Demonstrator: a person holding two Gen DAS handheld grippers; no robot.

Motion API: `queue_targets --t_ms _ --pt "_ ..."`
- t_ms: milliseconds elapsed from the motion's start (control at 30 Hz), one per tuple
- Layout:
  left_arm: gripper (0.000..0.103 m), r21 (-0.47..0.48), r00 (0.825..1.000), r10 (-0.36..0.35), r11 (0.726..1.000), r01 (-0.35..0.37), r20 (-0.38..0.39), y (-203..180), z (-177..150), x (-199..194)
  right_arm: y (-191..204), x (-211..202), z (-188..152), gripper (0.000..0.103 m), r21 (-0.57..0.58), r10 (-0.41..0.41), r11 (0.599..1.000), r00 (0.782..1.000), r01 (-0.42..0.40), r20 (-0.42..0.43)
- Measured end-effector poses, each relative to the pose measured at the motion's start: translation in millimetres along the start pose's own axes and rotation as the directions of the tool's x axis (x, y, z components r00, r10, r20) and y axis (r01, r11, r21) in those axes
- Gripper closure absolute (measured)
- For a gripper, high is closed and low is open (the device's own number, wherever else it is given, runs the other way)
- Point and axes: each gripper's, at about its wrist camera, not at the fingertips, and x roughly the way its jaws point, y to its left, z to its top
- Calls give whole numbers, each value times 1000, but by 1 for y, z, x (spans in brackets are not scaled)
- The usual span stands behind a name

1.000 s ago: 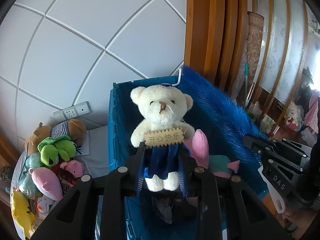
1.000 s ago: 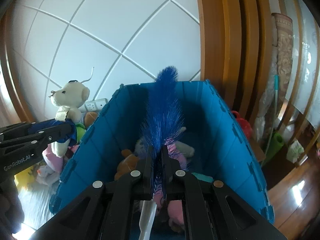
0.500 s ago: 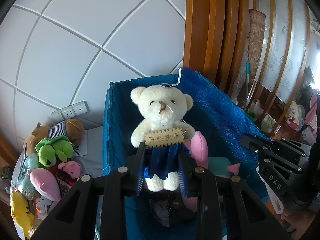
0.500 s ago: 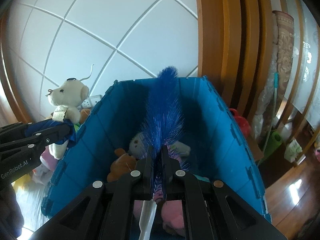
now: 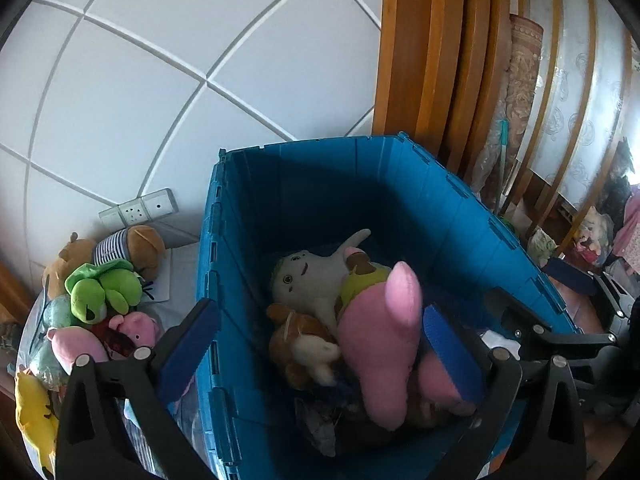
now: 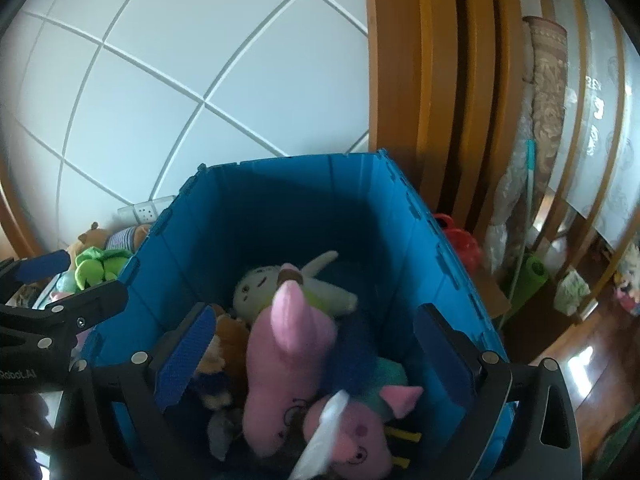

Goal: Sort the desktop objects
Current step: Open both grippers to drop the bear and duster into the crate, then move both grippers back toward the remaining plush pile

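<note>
Above the blue crate, the left tongs and the right tongs both stand wide open and hold nothing. Inside the crate lie a pink plush, a white plush, a brown plush and a pink pig, the blue feather duster resting among them. Left of the crate, on the surface, sits a pile with a green frog and a striped bear.
</note>
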Motion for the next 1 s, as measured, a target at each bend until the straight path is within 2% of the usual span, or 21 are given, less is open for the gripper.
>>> queue_targets --t_ms 533,1000 --pt "0 14 1000 -9 1000 9 15 -1 -2 -10 5 -10 -5 3 -3 2 1000 1000 -2 -2" --pt "0 -14 1000 -3 1000 3 29 23 -18 -32 28 -25 -13 3 -26 10 1000 1000 -10 -5"
